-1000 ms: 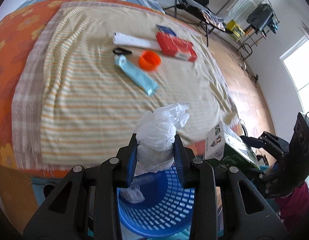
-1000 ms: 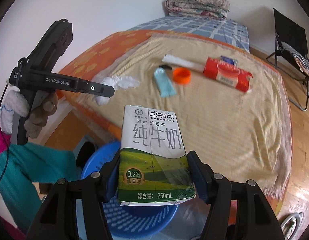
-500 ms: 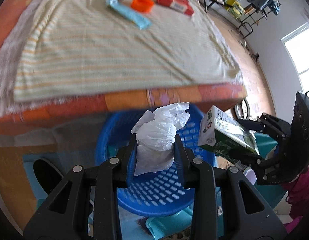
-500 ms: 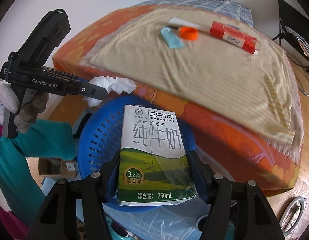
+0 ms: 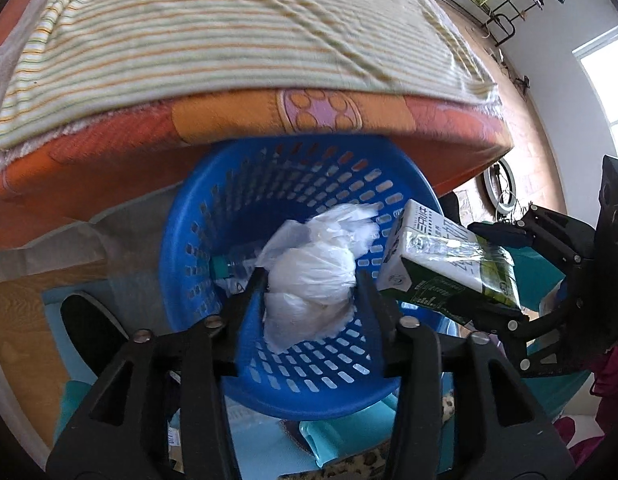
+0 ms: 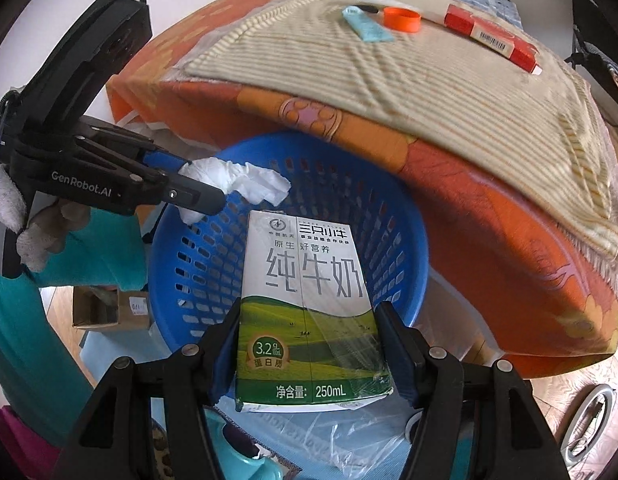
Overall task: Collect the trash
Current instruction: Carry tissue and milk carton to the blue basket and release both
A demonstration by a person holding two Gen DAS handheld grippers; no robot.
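A: Milk carton (image 6: pixel 309 304), centre frame, long axis up the picture, top end aimed into the blue basket (image 6: pixel 197 280). Right gripper (image 6: pixel 309 344) clamped on its lower sides.
B: Left gripper (image 5: pixel 311 292)?
A: Jaws opening, white crumpled bag (image 5: pixel 313 272) between them, over the basket.
B: Step?
A: Drop-off. Next, probably release both, then fetch the bed (image 6: pixel 409 92) items, top of frame.

Bright daylight from window (image 5: pixel 613 92); strong fisheye bending, dark corners; slight motion blur on bedspread (image 5: pixel 213 36).
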